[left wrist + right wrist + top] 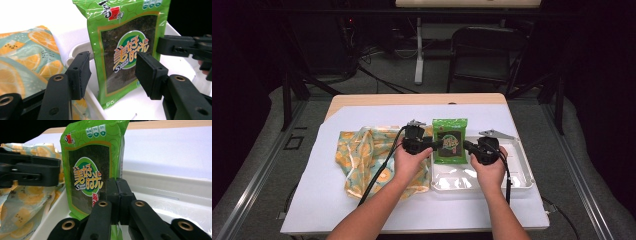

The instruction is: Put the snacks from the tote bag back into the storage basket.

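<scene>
A green snack packet (450, 140) (125, 50) (90, 170) stands upright over the left end of a white tray (522, 175) (77, 48) (162, 185). My right gripper (467, 146) (117, 192) is shut on the packet's right edge, its pads pressed together with the green film between them. It also appears in the left gripper view as black jaws (175, 46) at the packet's right side. My left gripper (437, 145) (112, 72) is open at the packet's left side. Its pads stand apart and do not press on the packet, which lies just beyond them.
An orange-print cloth (362, 155) (25, 57) (25, 205) lies crumpled left of the tray on the white table cover (512, 205). A grey metal plate (496, 134) rests by the tray's far right corner. A chair and stands sit beyond the table.
</scene>
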Motion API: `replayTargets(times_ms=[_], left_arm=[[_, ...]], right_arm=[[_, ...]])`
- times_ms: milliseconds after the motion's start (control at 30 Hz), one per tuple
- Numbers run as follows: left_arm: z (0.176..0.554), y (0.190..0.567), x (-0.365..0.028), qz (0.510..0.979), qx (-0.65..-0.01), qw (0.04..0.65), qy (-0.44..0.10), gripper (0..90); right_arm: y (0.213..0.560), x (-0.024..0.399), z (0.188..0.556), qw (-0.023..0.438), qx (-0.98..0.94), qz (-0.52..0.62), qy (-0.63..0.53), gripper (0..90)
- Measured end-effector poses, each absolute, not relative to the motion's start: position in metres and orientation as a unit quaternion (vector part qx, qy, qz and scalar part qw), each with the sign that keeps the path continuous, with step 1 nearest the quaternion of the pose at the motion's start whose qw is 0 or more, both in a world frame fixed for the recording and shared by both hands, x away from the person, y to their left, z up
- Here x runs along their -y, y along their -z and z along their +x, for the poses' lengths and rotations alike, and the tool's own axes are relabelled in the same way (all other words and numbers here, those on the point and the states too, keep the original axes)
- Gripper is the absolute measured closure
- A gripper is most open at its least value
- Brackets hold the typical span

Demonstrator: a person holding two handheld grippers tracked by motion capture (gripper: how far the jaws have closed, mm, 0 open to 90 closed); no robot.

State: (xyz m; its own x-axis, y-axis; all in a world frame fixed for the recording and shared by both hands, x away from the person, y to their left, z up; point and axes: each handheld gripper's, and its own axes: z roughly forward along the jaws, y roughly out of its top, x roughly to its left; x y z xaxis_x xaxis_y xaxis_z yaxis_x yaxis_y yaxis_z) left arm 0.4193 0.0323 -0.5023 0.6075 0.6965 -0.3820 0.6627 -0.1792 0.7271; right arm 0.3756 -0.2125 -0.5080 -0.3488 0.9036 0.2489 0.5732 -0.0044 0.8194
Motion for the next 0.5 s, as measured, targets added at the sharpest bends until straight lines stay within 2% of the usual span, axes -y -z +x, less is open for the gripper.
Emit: replayTargets(times_ms=[500], left_arm=[[0.4, 0.478, -0.07, 0.76, -0.427, 0.488, -0.05, 45.8]], right_arm=[[0.515, 0.22, 0.39, 0.16, -0.667, 0.562, -0.462, 89.9]])
